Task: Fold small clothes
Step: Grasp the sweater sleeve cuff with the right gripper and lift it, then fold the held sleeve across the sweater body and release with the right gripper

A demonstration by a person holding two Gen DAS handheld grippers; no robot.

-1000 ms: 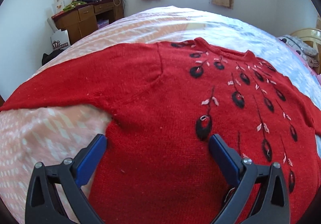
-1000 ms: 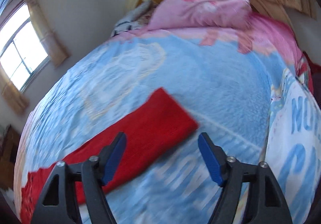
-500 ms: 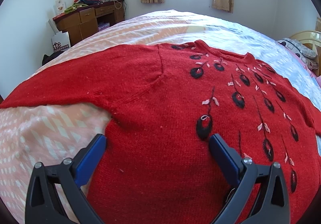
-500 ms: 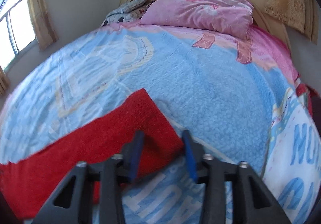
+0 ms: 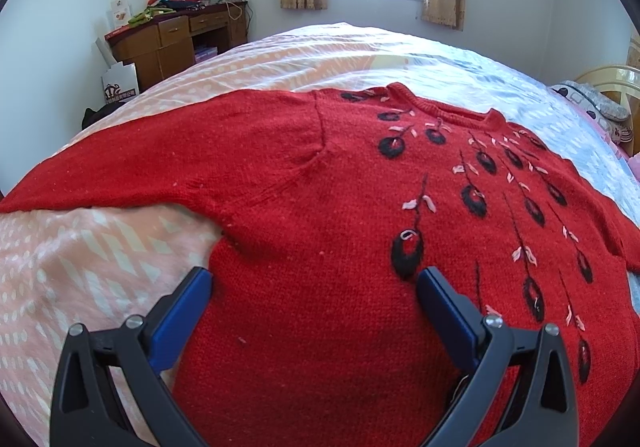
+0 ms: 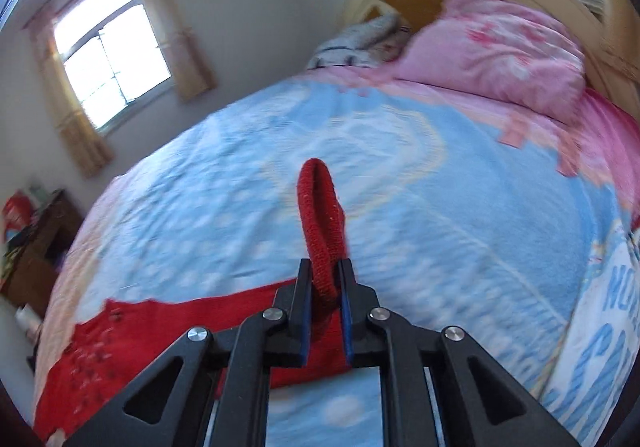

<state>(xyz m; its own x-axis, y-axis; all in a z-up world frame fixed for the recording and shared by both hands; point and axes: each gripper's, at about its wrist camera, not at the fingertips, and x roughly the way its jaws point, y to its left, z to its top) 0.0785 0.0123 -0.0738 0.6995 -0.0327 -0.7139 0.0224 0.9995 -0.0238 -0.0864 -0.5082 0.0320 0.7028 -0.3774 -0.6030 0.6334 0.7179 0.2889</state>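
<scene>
Bedroom, bed (image 5: pixel 340 47) with blue-and-peach blanket carrying red knit sweater (image 5: pixel 340 215) spread flat, centre of left view. Right gripper (image 6: pixel 325 283), half a second ago closing on the flat sleeve end, now has fingers clamped on the sleeve cuff (image 6: pixel 320 207), raised off the blanket mid-frame; sleeve fold starting. Left gripper (image 5: pixel 314 289) unchanged, fingers wide apart, empty, hovering over the sweater's lower body.
</scene>
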